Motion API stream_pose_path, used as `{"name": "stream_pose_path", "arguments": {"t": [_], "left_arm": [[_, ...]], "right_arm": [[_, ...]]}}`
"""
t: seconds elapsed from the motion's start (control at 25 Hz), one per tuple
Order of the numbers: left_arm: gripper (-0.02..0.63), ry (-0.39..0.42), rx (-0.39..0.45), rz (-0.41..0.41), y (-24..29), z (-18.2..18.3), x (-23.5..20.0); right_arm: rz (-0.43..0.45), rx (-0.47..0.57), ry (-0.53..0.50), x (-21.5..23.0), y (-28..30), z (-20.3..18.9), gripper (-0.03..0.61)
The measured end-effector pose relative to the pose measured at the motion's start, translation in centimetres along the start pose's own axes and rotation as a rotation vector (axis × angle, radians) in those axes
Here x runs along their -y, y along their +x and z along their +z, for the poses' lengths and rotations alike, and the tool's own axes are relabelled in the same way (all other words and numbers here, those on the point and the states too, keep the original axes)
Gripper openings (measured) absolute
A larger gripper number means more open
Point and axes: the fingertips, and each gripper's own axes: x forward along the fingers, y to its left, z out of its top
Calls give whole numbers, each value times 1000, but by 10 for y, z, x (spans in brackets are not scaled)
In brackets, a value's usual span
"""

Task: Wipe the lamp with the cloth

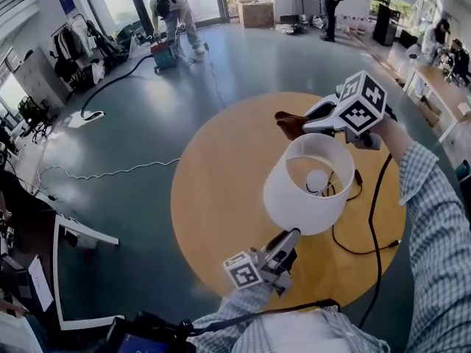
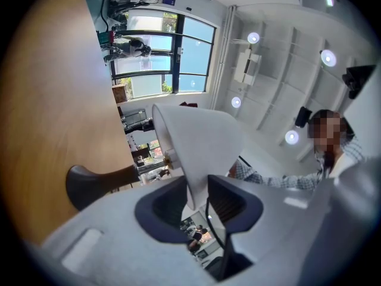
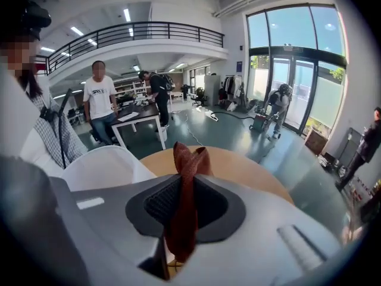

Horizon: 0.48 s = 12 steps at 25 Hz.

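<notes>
A lamp with a white shade (image 1: 305, 197) stands on the round wooden table (image 1: 221, 197), its bulb showing inside the shade. My left gripper (image 1: 288, 243) is shut on the shade's near rim; in the left gripper view the shade wall (image 2: 199, 142) sits pinched between the jaws, with the dark lamp base (image 2: 89, 185) beyond. My right gripper (image 1: 309, 121) hovers just past the shade's far rim, shut on a red-brown cloth (image 1: 288, 125). In the right gripper view the cloth (image 3: 186, 171) stands up out of the jaws, and the shade (image 3: 101, 167) is close on the left.
The lamp's black cable (image 1: 372, 219) loops over the right side of the table. A white cord (image 1: 103, 173) trails across the grey floor to the left. A person (image 1: 176, 9) works far back by the glass doors. Other people (image 3: 101, 103) stand by desks.
</notes>
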Motion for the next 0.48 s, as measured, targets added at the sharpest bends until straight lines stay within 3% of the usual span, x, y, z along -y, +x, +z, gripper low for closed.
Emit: {"name": "stream_pose_path", "arguments": {"t": [0.2,0.48], "left_arm": [[109,2,1,0,1,2,0],[109,4,0,4,1,3,-1]], "right_arm": [[62,-121,-137,-11,24,22,61],[119,-295,-407,-44,50,42,61]]}}
